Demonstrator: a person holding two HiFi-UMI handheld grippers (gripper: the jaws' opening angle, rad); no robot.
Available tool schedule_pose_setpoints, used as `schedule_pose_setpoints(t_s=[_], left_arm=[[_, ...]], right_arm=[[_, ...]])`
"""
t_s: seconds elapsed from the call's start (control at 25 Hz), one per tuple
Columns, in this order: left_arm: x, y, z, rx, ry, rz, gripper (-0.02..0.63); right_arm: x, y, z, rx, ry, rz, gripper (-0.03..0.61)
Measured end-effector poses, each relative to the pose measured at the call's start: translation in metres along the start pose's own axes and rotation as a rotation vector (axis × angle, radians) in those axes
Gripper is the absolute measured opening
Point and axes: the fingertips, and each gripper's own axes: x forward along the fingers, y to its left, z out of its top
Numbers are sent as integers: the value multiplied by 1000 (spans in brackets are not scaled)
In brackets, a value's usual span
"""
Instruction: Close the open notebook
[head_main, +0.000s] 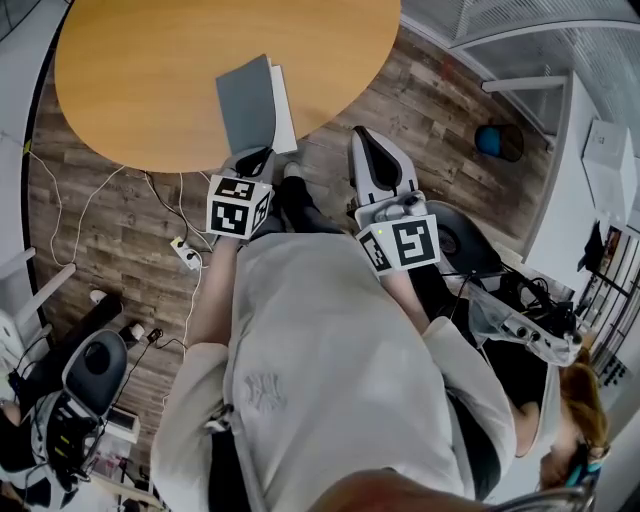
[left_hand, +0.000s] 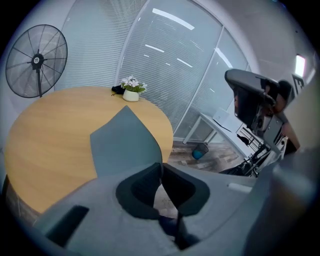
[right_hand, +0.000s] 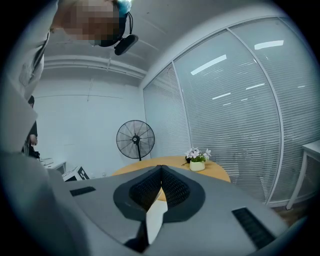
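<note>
Your left gripper (head_main: 258, 158) has its jaws pinched together on nothing, tips close to the notebook (head_main: 247, 103). Your right gripper (head_main: 360, 135), likewise closed and empty, hangs off to the side, past the table (head_main: 150, 60). That notebook lies at the table's near rim, grey cover up, white pages showing along its right side. Push with closed tips and it may skid on the wood or slip off the rim instead of folding.

A: Head view?
B: High up, steeply down past person's shoulders onto table (head_main: 150, 80) edge.
A: Gripper views?
B: Left: close, tilted at table. Right: farther back, approx level. Both share table, fan (left_hand: 36, 61) & flowerpot (left_hand: 131, 95).
</note>
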Motion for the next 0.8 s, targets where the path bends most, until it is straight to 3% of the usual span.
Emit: schedule_pose_setpoints(t_s=[0.48, 0.8], left_arm=[[43, -5, -16, 54, 92, 1, 29], [68, -6, -28, 47, 145, -16, 35]], right_arm=[[0, -14, -8, 17, 34, -19, -7], [2, -23, -18, 31, 57, -30, -8]])
